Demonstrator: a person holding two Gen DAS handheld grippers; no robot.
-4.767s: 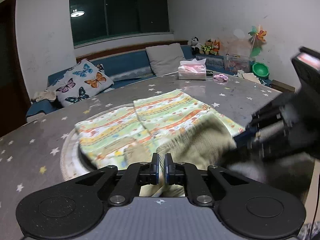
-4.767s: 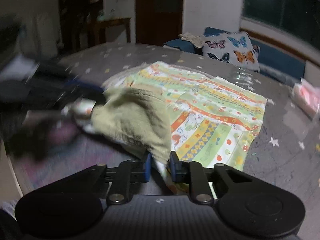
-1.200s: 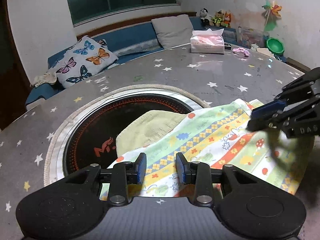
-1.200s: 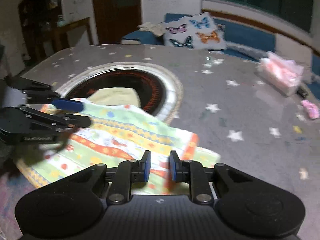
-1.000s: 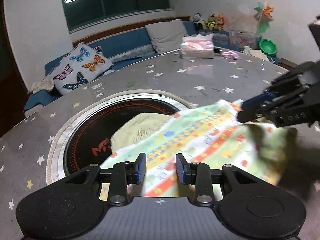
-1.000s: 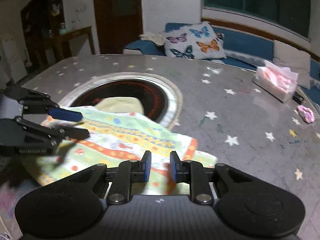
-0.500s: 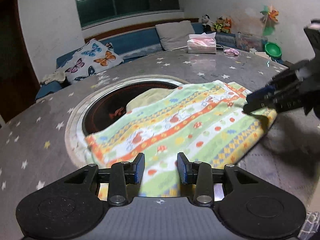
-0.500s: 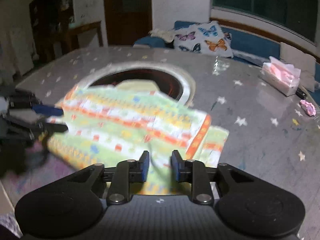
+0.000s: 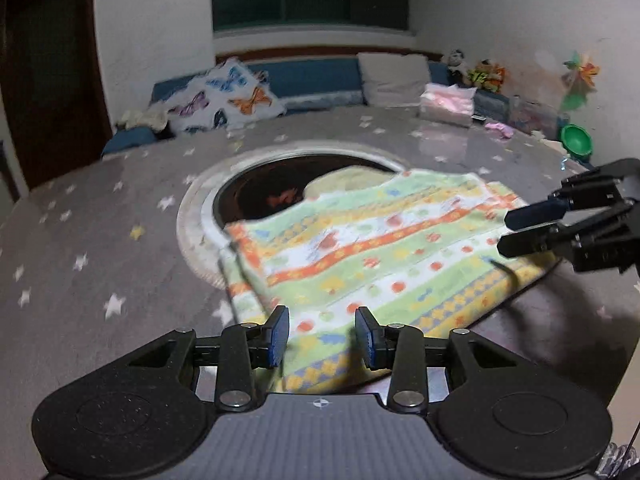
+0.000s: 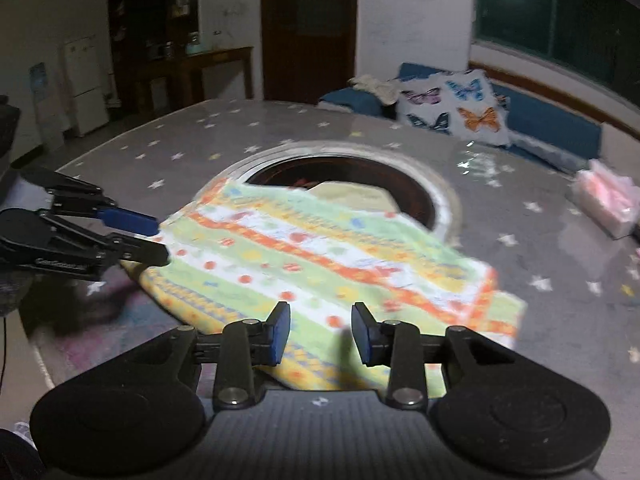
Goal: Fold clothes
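Observation:
A striped, colourfully patterned garment lies folded flat on the round grey star-patterned table, partly over the table's dark centre hotplate. A pale yellow-green part sticks out at its far edge. My left gripper is open and empty over the garment's near edge. My right gripper is open and empty over the opposite near edge of the garment. Each gripper shows in the other's view, the right gripper at the right and the left gripper at the left.
A pink tissue pack and a small pink item sit on the far side of the table. A blue sofa with a butterfly pillow runs behind it. A green bowl and toys are at the far right.
Both grippers laid the garment down folded, then opened and drew back from it. The garment now lies flat, with both pairs of jaws wider apart than a second ago.

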